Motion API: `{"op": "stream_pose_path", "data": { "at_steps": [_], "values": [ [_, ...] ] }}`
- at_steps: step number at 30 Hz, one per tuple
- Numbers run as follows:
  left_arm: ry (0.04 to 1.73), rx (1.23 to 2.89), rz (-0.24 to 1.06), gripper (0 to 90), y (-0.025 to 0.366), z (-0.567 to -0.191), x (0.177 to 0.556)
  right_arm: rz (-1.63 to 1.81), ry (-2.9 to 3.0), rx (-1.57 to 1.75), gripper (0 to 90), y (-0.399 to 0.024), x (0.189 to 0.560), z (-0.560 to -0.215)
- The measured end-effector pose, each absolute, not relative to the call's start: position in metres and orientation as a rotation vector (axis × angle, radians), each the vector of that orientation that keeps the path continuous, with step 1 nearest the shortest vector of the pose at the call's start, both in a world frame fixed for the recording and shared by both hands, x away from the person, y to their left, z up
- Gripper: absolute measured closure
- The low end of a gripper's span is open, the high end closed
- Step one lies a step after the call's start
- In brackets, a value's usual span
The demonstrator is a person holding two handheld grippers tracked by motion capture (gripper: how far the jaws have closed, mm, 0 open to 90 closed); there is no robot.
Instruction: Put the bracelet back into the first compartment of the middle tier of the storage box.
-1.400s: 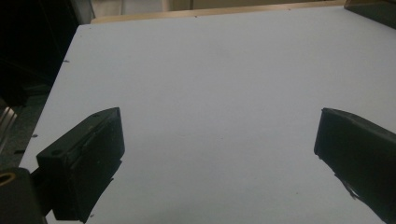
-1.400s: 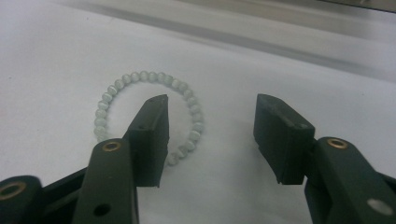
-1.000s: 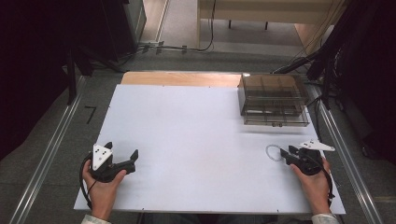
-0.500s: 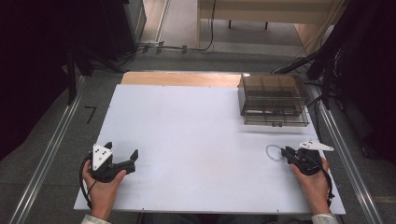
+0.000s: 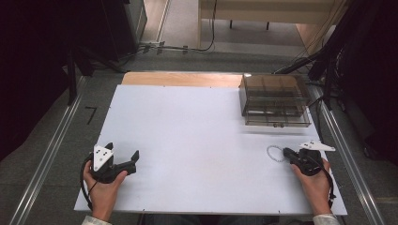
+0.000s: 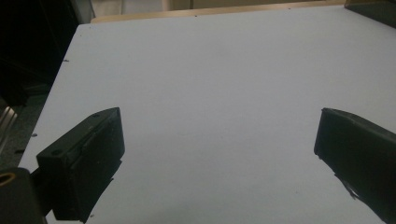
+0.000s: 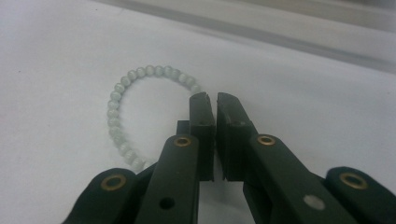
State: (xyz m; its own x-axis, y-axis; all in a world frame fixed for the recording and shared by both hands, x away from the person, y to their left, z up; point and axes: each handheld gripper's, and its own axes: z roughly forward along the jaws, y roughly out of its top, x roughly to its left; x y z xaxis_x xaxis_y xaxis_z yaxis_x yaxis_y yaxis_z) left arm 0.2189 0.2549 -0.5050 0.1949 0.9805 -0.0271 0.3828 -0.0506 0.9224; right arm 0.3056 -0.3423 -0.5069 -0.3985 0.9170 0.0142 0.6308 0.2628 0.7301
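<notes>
One pale green beaded bracelet (image 7: 135, 107) lies flat on the white desk (image 5: 197, 140), just in front of the smoky clear plastic compartment box (image 5: 274, 99); the right tongs (image 7: 210, 100) have just closed on its bead string, so it is gripped, not lifted. The left tongs (image 6: 219, 140) gape wide, empty, far from the bracelet

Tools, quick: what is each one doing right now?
Left tool: open, nothing between its jaws.
Right tool: jaws have just been closing, now shut on the bead bracelet, pinching its near side on the table.
</notes>
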Motion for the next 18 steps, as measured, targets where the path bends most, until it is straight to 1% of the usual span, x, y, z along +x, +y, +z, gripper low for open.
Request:
{"op": "stream_pose_path", "data": {
  "at_steps": [18],
  "values": [
    [1.328,1.587,0.847,1.8,0.2546,-0.5053,0.2187,0.925,2.133,1.423,85.5,-0.3414,0.3063,-0.5043]
  ]
}}
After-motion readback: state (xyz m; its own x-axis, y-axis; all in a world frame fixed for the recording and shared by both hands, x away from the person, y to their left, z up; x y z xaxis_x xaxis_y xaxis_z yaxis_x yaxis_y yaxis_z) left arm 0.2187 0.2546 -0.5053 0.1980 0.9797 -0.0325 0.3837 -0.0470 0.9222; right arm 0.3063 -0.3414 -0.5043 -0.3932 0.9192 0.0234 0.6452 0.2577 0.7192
